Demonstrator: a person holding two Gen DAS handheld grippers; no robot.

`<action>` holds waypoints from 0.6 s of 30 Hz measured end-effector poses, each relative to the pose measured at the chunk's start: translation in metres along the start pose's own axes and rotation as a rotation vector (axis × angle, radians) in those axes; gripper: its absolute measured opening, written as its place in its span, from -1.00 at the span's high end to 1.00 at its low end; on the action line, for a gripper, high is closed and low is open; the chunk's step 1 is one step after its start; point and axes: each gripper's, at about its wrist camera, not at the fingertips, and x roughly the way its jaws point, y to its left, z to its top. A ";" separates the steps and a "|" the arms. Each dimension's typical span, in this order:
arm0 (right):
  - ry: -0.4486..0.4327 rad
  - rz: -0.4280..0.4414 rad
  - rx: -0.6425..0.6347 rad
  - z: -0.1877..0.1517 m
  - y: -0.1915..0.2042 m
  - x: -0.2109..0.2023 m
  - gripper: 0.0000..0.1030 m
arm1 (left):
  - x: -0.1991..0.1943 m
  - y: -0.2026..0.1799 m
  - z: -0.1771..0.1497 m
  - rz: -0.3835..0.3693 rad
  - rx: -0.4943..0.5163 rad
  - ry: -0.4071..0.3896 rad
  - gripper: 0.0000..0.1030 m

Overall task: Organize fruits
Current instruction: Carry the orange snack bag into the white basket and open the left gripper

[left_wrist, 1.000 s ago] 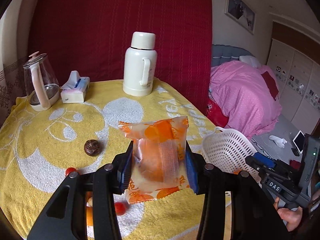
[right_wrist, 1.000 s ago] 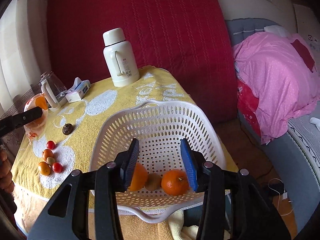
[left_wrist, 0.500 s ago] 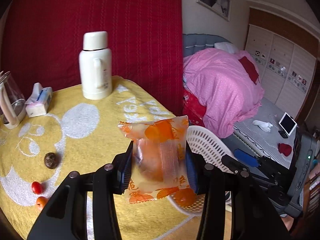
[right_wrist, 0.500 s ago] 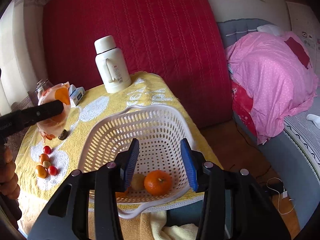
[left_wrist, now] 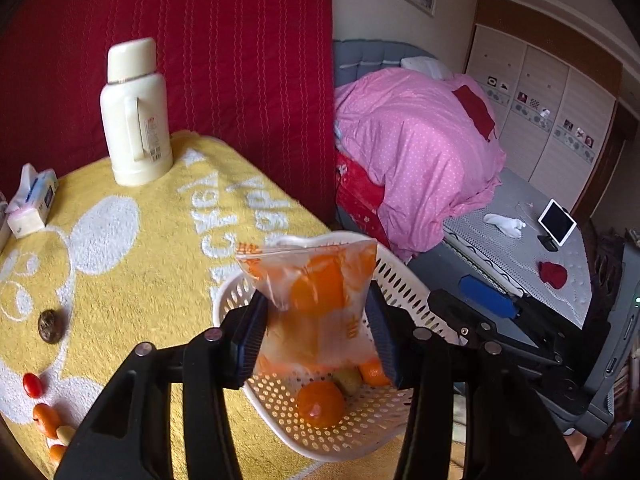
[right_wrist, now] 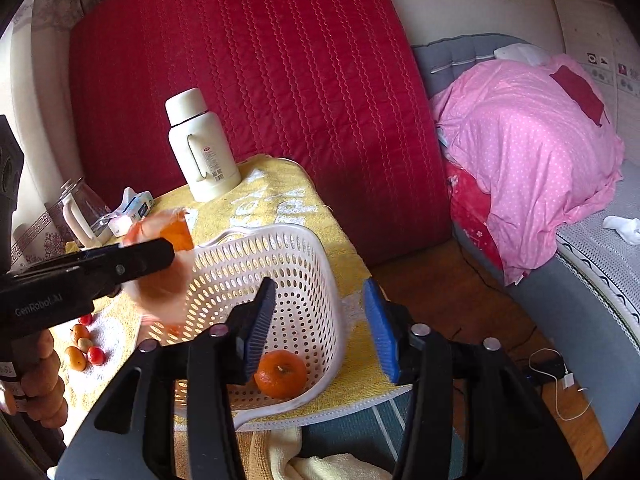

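My left gripper (left_wrist: 316, 312) hangs over the white perforated basket (left_wrist: 400, 280) with a clear packet holding an orange fruit (left_wrist: 316, 300) between its blue pads. Its jaws are opening, and the packet still touches both pads. In the basket lie an orange (left_wrist: 320, 404), a second orange partly hidden and a small greenish fruit. My right gripper (right_wrist: 320, 304) is at the basket's near right corner. Its jaws are opening too, and the basket wall (right_wrist: 336, 320) stands loose between them. In the right wrist view the left gripper's finger (right_wrist: 152, 258) carries the packet (right_wrist: 172, 236) above the basket's left rim.
Small red and orange fruits (left_wrist: 40, 400) and a brown round fruit (left_wrist: 50, 326) lie on the yellow towel-covered table (left_wrist: 140, 280). A cream thermos (left_wrist: 134, 112), a tissue pack (left_wrist: 30, 208) and a glass kettle (right_wrist: 80, 216) stand at the back. A bed (left_wrist: 420, 140) lies to the right.
The left gripper carried the packet rightward from above the table to over the basket. Both grippers' jaws stand wider. The right gripper's pads have come off the basket wall.
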 end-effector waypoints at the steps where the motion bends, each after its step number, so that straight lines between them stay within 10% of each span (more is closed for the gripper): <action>1: 0.002 -0.001 -0.003 0.000 0.001 0.001 -0.09 | 0.000 0.002 -0.001 0.001 -0.010 -0.003 0.00; 8: 0.014 0.005 -0.030 -0.003 0.010 0.005 -0.09 | -0.012 0.012 0.000 0.041 -0.008 -0.054 -0.06; 18: -0.001 0.023 -0.049 -0.004 0.022 -0.001 -0.09 | -0.029 0.024 -0.002 0.111 0.000 -0.122 -0.69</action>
